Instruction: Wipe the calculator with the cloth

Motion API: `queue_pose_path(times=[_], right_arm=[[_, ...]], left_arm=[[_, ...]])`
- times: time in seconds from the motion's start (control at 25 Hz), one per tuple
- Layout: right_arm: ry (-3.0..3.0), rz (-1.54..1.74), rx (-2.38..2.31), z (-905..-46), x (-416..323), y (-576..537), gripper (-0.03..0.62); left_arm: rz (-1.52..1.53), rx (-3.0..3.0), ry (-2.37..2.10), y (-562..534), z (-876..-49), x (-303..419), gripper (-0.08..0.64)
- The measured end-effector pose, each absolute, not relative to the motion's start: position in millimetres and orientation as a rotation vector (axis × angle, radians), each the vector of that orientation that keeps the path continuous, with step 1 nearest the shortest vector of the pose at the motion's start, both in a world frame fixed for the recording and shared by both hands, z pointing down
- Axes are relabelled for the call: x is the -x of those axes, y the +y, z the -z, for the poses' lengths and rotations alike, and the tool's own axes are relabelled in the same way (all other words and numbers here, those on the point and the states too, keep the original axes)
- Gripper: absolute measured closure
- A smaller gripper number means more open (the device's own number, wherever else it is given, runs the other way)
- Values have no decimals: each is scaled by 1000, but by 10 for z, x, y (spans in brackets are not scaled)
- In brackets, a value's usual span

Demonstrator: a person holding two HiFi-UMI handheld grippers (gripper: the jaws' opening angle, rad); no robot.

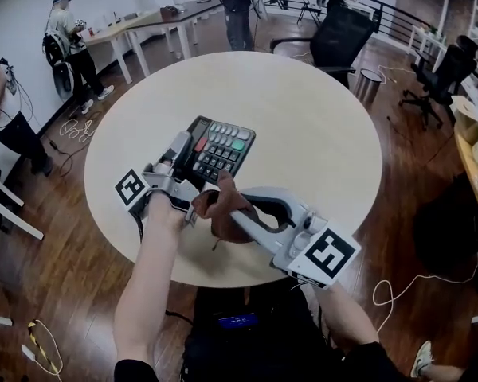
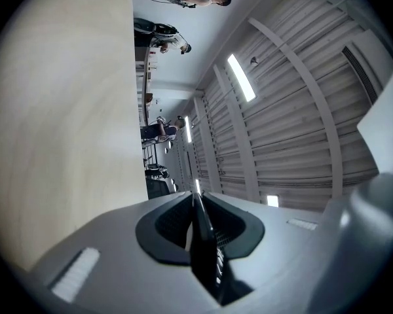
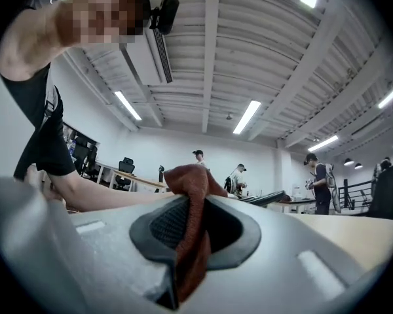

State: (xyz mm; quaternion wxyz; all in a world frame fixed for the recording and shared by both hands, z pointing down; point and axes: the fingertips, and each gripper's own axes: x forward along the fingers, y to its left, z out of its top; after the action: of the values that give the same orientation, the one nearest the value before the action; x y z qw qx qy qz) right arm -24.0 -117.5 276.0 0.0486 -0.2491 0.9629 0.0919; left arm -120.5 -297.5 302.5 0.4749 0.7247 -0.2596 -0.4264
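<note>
The round table is the anchor here. Over its near-left part is the calculator, dark-bodied with grey keys, one green key and one red key, its keypad facing up. The left gripper comes in from the table's near edge and is clenched on the calculator's left side. In the left gripper view the two jaws of the left gripper press flat against a thin dark slab seen edge-on, the calculator, with the pale tabletop filling the left of that view. Whether the calculator's far end rests on the table or hangs just above it cannot be told.

Just at the table's near edge, the right gripper reaches in from the right and is grasping the cloth, a brown-red rag bunched at its tips and touching or nearly touching the calculator's near corner. In the right gripper view the right gripper has its jaws pinched on the cloth, which rises in a fold above the tips and hangs down between the pads.

Beyond the table's far edge stands a black office chair
</note>
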Motion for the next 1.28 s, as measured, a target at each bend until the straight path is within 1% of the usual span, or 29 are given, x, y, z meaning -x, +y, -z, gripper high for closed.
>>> queue_pose_path(times=[0.2, 0.32, 0.44, 0.6, 0.8, 0.88, 0.96, 1.16, 1.28], right_arm=[[2721, -308, 1091, -2363, -449, -1697, 542], [2628, -294, 1236, -2213, -657, -1932, 541], [2680, -281, 1228, -2322, -488, -1972, 543], [2789, -285, 1125, -2607, -105, -1730, 542], [2984, -208, 800, -2877, 333, -1291, 542], [3020, -142, 683, -2881, 382, -1183, 541], [3015, -101, 677, -2867, 249, -1221, 542], [2936, 51, 918, -2825, -363, -1634, 541], [2905, 185, 1067, -2901, -666, -1923, 541]], left_arm=[[1027, -1793, -607, -2964, -2953, 1168, 506], [1015, -1796, -594, -2956, -2931, 1151, 506], [1007, -1789, -598, -2953, -2945, 1148, 506], [1017, -1776, -654, -2967, -3018, 1194, 505], [1005, -1781, -699, -3054, -3090, 1228, 506], [916, -1811, -640, -3106, -3135, 1185, 502], [741, -1887, -560, -3114, -3175, 1049, 503], [280, -2080, -376, -3050, -3295, 733, 503], [106, -2127, -287, -3066, -3375, 584, 501]])
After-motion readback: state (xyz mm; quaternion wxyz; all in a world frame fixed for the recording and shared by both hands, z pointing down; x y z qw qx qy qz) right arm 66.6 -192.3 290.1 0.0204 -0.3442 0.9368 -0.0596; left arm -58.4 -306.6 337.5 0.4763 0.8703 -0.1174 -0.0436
